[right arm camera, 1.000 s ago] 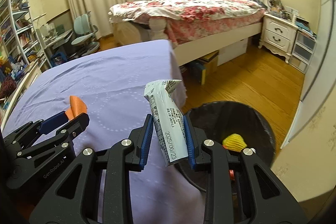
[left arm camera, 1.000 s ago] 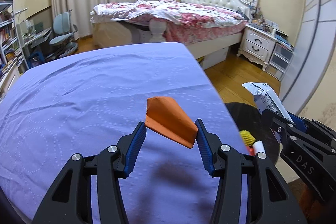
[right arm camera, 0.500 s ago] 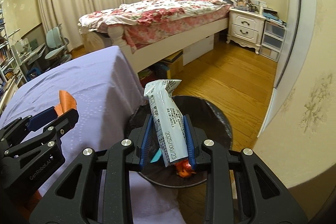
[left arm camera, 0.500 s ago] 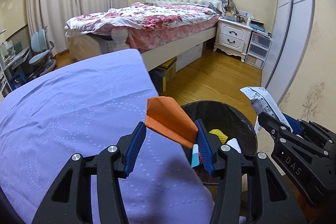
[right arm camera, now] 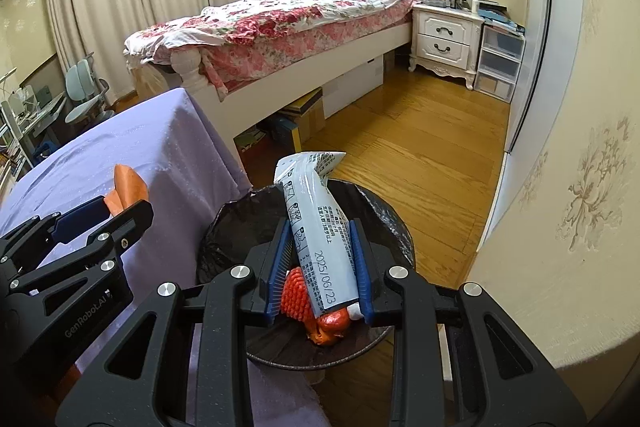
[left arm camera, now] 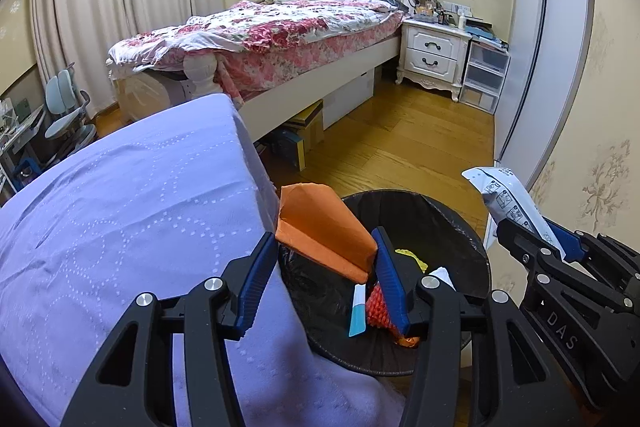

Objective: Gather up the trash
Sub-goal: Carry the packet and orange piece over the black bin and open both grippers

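My left gripper [left arm camera: 326, 255] is shut on a folded orange paper [left arm camera: 322, 229], held over the near left rim of a black-lined trash bin [left arm camera: 448, 219]. My right gripper [right arm camera: 322, 247] is shut on a white printed wrapper [right arm camera: 316, 223] that stands upright above the bin's mouth [right arm camera: 236, 215]. Inside the bin lie a yellow scrap [left arm camera: 410, 255], red mesh trash [right arm camera: 294, 293] and a small white and blue piece [left arm camera: 358, 311]. In the right wrist view the left gripper [right arm camera: 116, 207] and its orange paper [right arm camera: 128, 185] show at the left; the right gripper [left arm camera: 532, 235] and wrapper [left arm camera: 508, 199] show at the right of the left wrist view.
A table under a lilac cloth [left arm camera: 120, 207] sits directly left of the bin. Wooden floor [right arm camera: 420, 147] stretches beyond, with a floral-covered bed [left arm camera: 280, 27], a white nightstand [left arm camera: 434, 55] and boxes under the bed [left arm camera: 300, 131]. A wallpapered wall [right arm camera: 560, 207] stands close on the right.
Both grippers have swung right from over the lilac table to over the trash bin, still holding the orange paper and the white wrapper.
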The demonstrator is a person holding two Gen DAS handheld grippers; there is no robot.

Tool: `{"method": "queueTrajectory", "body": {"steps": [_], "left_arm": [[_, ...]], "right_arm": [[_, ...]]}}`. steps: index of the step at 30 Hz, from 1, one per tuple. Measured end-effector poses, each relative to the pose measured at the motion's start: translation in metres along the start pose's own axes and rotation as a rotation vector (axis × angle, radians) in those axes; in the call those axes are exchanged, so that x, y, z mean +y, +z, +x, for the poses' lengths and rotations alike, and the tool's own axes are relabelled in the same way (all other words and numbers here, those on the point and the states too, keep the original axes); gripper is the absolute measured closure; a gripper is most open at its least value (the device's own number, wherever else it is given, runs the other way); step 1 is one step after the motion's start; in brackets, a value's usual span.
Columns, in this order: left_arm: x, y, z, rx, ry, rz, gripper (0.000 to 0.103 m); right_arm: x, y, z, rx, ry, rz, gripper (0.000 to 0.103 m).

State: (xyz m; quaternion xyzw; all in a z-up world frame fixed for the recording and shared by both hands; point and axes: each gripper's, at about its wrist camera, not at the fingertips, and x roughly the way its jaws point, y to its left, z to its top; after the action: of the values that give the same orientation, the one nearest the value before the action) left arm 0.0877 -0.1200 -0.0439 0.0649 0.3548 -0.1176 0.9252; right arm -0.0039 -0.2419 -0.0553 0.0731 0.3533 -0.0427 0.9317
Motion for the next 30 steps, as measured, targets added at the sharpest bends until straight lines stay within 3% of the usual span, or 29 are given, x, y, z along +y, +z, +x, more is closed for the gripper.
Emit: {"method": "queueTrajectory", "body": {"steps": [10, 12, 14, 18, 30], "left_arm": [[-0.009, 0.003, 0.012, 0.015, -0.002, 0.017, 0.050], [-0.011, 0.003, 0.013, 0.017, -0.001, 0.017, 0.041], [-0.011, 0.003, 0.013, 0.016, 0.006, 0.015, 0.033], [-0.011, 0.001, 0.013, 0.017, 0.014, 0.014, 0.028], [-0.004, -0.002, 0.003, 0.002, 0.045, -0.005, 0.021]], "right_arm": [[-0.009, 0.001, 0.009, 0.010, -0.003, 0.012, 0.073], [-0.011, 0.002, 0.012, 0.013, -0.002, 0.016, 0.072], [-0.013, 0.002, 0.012, 0.012, -0.006, 0.021, 0.066], [-0.017, 0.001, 0.013, 0.011, -0.016, 0.032, 0.061], [-0.016, 0.003, 0.004, -0.013, -0.045, 0.036, 0.038]]}}
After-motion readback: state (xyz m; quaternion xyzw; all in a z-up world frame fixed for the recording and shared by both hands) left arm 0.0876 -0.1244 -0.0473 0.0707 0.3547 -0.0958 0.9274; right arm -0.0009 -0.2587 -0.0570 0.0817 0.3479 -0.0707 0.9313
